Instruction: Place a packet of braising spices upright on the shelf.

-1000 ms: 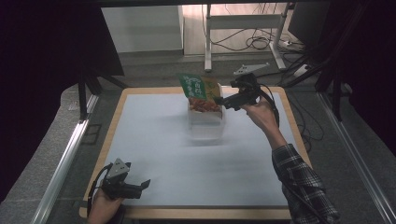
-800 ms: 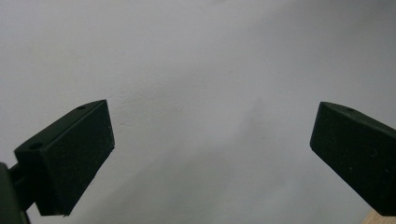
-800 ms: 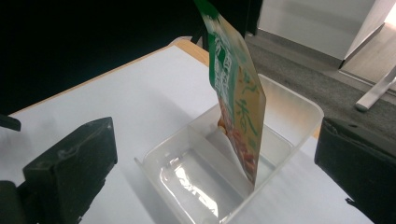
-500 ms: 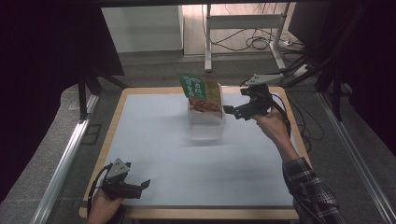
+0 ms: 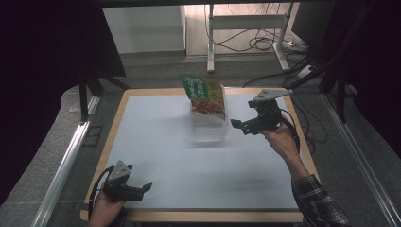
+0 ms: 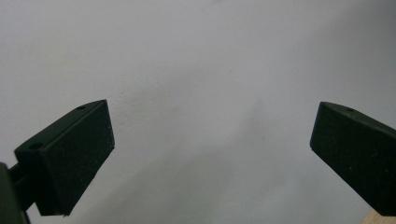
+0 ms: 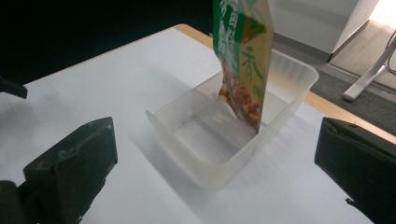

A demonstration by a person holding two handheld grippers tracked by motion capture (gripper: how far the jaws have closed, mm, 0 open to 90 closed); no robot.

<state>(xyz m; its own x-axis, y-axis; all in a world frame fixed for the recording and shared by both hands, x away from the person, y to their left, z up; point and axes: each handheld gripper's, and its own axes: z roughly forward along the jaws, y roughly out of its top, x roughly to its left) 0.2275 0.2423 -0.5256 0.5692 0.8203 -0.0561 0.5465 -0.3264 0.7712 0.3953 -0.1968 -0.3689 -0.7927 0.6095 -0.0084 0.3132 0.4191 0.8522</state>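
A green and yellow snack bag (image 5: 204, 94) stands tilted inside a clear plastic box (image 5: 208, 135) at the far middle of the white table top (image 5: 156, 142). My right gripper (image 5: 239, 126) is open, just right of the box and apart from it. In the right gripper view the bag (image 7: 243, 60) leans against the far wall of the box (image 7: 205, 168), and the right gripper (image 7: 215, 163) has wide jaws holding nothing. My left gripper (image 5: 144, 190) rests near the front left corner. In its own view the left gripper (image 6: 212, 140) is open over bare white surface.
A wooden rim (image 5: 198, 216) frames the table top. A metal rail (image 5: 66, 165) runs along the floor at the left. A desk frame with cables (image 5: 255, 38) stands beyond the far edge. Dark panels rise on both sides.
My right gripper has drawn back from the top of the bag, toward the near right, and now sits beside the box. The bag stays leaning in the box. The left gripper has not moved.
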